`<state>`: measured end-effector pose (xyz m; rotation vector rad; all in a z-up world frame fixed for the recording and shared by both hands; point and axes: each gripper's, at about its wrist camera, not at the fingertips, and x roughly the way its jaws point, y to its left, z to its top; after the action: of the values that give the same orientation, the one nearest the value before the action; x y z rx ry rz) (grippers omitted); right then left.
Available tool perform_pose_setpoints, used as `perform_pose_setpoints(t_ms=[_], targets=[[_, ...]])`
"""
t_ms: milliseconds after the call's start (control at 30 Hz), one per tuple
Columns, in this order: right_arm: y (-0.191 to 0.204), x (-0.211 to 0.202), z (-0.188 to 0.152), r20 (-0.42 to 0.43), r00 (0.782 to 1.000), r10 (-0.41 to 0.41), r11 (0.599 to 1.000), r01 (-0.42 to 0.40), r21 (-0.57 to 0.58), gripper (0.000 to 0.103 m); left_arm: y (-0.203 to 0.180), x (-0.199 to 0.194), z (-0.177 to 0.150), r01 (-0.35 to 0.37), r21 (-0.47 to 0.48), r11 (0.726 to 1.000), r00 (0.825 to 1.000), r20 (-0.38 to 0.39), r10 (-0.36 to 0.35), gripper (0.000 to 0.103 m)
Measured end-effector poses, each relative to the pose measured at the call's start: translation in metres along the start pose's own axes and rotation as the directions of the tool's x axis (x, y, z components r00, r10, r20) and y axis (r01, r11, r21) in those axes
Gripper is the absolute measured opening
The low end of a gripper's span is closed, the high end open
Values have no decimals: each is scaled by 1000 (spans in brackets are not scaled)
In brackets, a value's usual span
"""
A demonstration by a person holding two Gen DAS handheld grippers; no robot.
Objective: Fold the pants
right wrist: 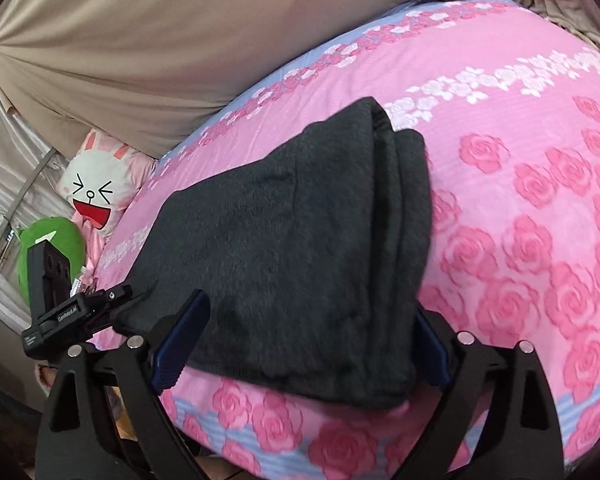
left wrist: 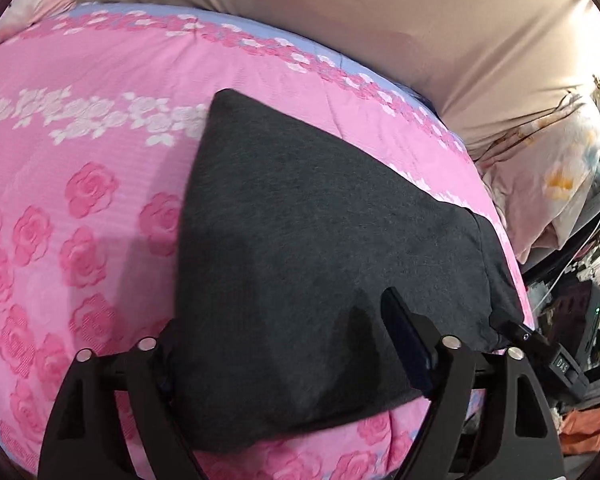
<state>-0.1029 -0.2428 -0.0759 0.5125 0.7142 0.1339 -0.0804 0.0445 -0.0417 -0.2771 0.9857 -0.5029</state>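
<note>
Dark grey pants [left wrist: 300, 248] lie folded into a thick stack on a pink rose-print bed cover [left wrist: 80, 184]. My left gripper [left wrist: 284, 344] is open, its fingers straddling the near end of the pants; the left finger is mostly hidden by cloth. In the right wrist view the same pants [right wrist: 300, 240] lie on the bed cover [right wrist: 520, 220] with layered edges on the right. My right gripper [right wrist: 308, 340] is open around the near edge, one finger on each side. The other gripper [right wrist: 76, 308] shows at the pants' left corner.
A beige curtain or sheet [left wrist: 380, 20] hangs behind the bed. A bunny-face pillow [right wrist: 96, 192] and a green plush [right wrist: 52, 248] lie at the bed's left side. Clutter and cables [left wrist: 580, 300] fill the floor to the right. The bed's near edge curves down under the grippers.
</note>
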Motion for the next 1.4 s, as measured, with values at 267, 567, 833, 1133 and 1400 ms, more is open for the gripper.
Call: perform_pose_setpoints(t_ms=[267,567,833,1133,1400], targets=[[-9,4,5,27,999,20,997,-22,78,33,8,4,12,11,-42,999,1000,4,-11,22],[2,-31,-38,-85,996,16,1000,-14,26,33,1,-57,-25,88,4,996,995,-38,-88,12],[35,-59,-21,25,1000,12,996,-10,-87,32,-33,-86,-12,93,102,990,994,44,-98,11],[98,-104,60,331,939,94,964,-3,-266,31,-96,-158,57,-40,323,945,927,364,-85,10],[133,-97,144,551,811,196,950,-17,-313,31,-127,-181,141,-215,376,901,807,588,-52,11]])
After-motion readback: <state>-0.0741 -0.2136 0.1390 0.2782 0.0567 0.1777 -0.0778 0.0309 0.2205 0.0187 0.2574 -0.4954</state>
